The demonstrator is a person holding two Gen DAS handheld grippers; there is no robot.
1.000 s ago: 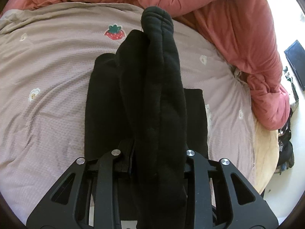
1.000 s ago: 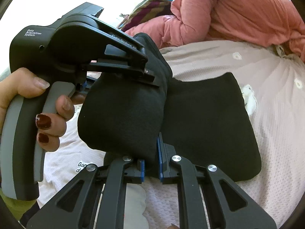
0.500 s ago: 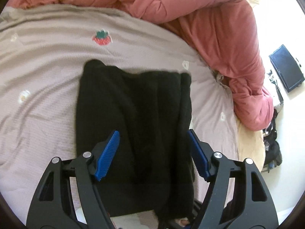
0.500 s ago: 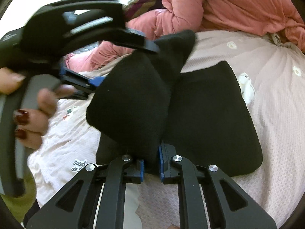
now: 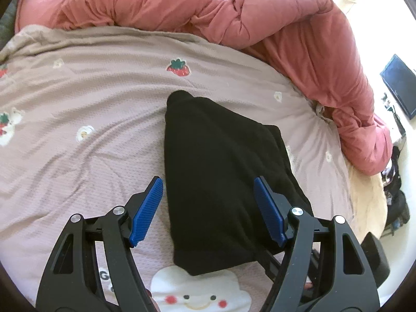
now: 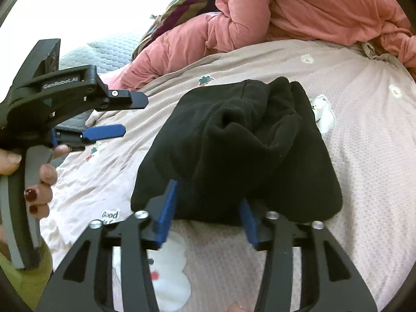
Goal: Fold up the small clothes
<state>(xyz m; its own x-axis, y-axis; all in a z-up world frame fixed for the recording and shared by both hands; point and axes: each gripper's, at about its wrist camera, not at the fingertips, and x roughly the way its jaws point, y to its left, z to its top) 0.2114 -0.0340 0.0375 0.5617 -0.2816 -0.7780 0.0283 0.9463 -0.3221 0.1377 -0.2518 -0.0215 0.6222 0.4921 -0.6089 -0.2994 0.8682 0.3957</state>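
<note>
A small black fleece garment [image 5: 221, 182] lies folded over on the pinkish bed sheet [image 5: 78, 98]. My left gripper [image 5: 208, 179] hovers above its near end, open, blue pads wide apart and touching nothing. In the right wrist view the garment [image 6: 234, 150] looks bunched on top. My right gripper [image 6: 208, 195] is at its near edge with jaws opening; the cloth edge lies between the pads, which no longer pinch it. The left gripper [image 6: 135, 115] shows there at the left, clear of the garment, held by a hand [image 6: 44, 182] with red nails.
A bunched pink quilt [image 5: 260, 26] runs along the far and right sides of the bed. Striped cloth [image 6: 182, 7] lies behind it. The sheet carries a strawberry print [image 5: 178, 67] and a cloud print [image 5: 197, 291]. Past the bed's right edge stands a dark screen [image 5: 400, 85].
The left gripper opened, let go of the lifted fold and drew back to the left. The fold dropped onto the garment. The right gripper's pads parted from the cloth edge.
</note>
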